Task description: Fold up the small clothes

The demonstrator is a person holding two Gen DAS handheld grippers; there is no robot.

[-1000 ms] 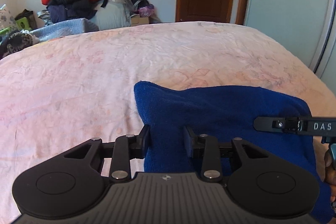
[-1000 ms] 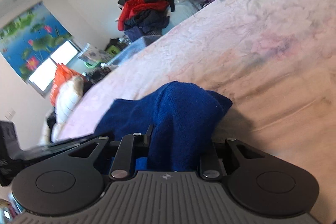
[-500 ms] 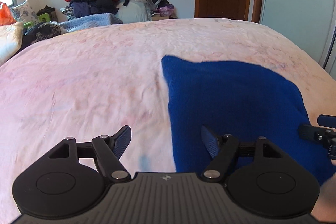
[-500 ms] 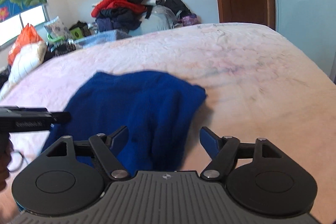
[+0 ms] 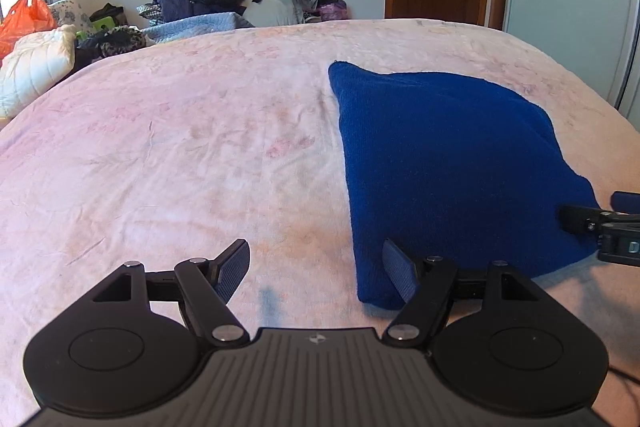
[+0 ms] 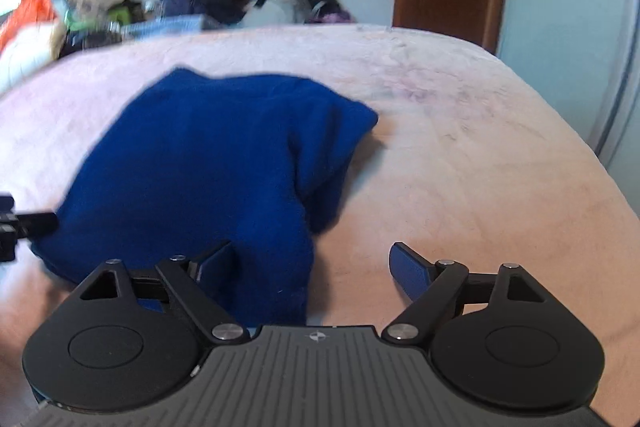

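With both the left tongs (image 5: pixel 316 273) and right tongs (image 6: pixel 312 267) spread wide and empty, regrip the cloth (image 5: pixel 452 163) at lower-frame corners, pinching every layer.

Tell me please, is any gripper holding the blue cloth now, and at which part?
Nothing is held. The left gripper and the right gripper are both open, and the blue cloth lies free on the bed.
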